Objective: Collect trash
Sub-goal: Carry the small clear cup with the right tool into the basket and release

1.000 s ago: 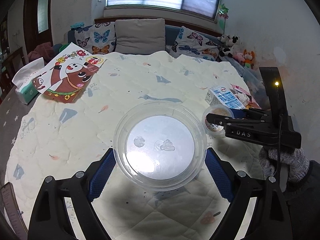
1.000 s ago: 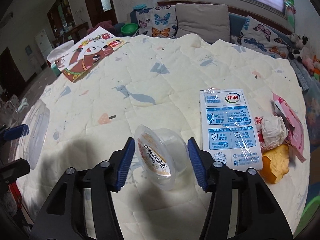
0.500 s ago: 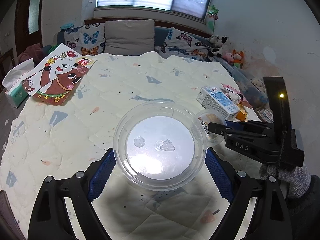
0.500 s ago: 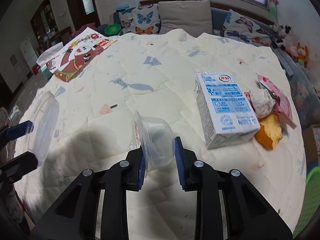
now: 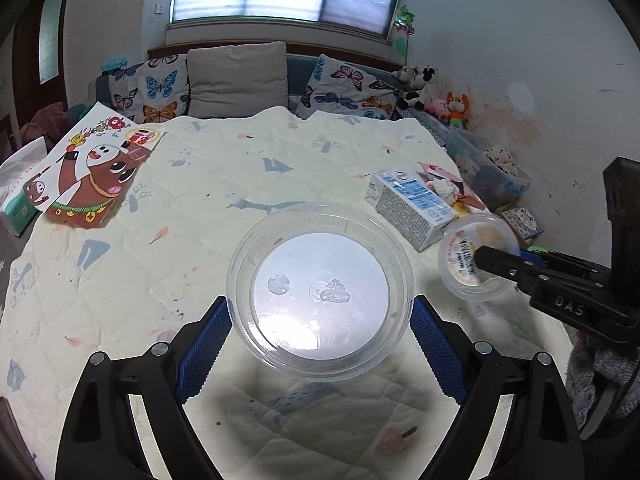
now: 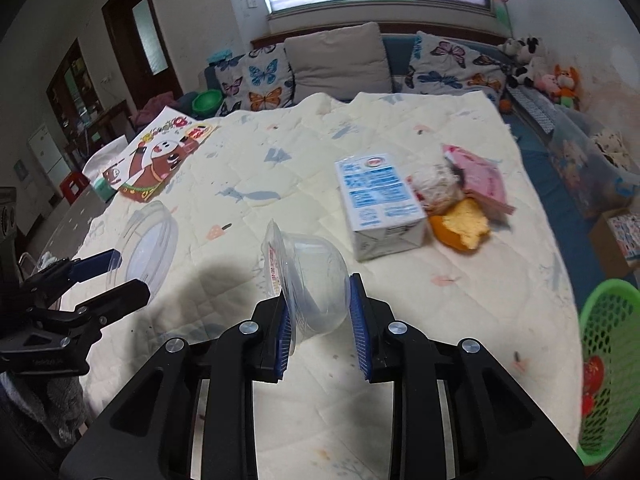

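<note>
My left gripper (image 5: 320,312) is shut on a large clear plastic bowl (image 5: 320,292) and holds it above the quilt-covered table (image 5: 200,184). My right gripper (image 6: 320,304) is shut on a small clear plastic cup (image 6: 312,272) with a printed lid, lifted off the table; the cup also shows in the left wrist view (image 5: 476,256). More trash lies at the right: a blue-and-white milk carton (image 6: 376,204), a crumpled tissue (image 6: 436,184), a pink wrapper (image 6: 480,176) and an orange peel (image 6: 460,228).
A green mesh basket (image 6: 608,360) stands off the table's right side. A cartoon picture book (image 5: 92,172) lies at the far left. Cushions (image 5: 236,76) line the sofa behind. A tissue box (image 5: 20,196) sits at the left edge.
My right gripper closed on the small cup and lifted it up and back from the table. The left gripper kept holding the bowl, shifting slightly.
</note>
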A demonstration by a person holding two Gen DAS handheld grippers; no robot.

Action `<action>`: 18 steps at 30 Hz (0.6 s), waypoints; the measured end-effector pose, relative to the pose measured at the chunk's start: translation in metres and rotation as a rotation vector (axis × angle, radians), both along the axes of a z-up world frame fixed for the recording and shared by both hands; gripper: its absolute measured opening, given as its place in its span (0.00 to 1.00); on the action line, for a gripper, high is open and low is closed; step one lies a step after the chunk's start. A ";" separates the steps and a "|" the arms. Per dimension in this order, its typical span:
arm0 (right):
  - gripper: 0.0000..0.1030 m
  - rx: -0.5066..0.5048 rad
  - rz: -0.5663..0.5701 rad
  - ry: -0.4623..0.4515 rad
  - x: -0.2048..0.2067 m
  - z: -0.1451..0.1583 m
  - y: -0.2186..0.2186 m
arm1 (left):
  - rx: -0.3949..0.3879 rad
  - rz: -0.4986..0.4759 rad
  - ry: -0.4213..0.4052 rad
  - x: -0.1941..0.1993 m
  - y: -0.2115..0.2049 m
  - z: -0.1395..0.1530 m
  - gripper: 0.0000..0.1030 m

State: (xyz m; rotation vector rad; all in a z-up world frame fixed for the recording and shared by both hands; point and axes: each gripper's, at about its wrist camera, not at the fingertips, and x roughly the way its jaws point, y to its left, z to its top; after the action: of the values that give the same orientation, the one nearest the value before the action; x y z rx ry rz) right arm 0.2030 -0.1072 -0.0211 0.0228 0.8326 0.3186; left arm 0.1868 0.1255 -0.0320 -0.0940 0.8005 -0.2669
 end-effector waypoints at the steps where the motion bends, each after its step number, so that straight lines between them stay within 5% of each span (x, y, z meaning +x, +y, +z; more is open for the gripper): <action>1: 0.26 -0.002 -0.006 -0.005 -0.002 0.002 -0.003 | 0.000 -0.005 -0.003 0.000 -0.002 0.001 0.84; 18: 0.26 0.044 -0.125 -0.071 -0.029 0.025 -0.074 | 0.047 -0.036 -0.024 -0.013 -0.036 0.019 0.84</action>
State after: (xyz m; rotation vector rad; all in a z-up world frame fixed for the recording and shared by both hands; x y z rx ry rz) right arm 0.1743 -0.1811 0.0035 0.1040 0.7505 0.2183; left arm 0.1742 0.0892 -0.0134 -0.0318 0.7845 -0.2823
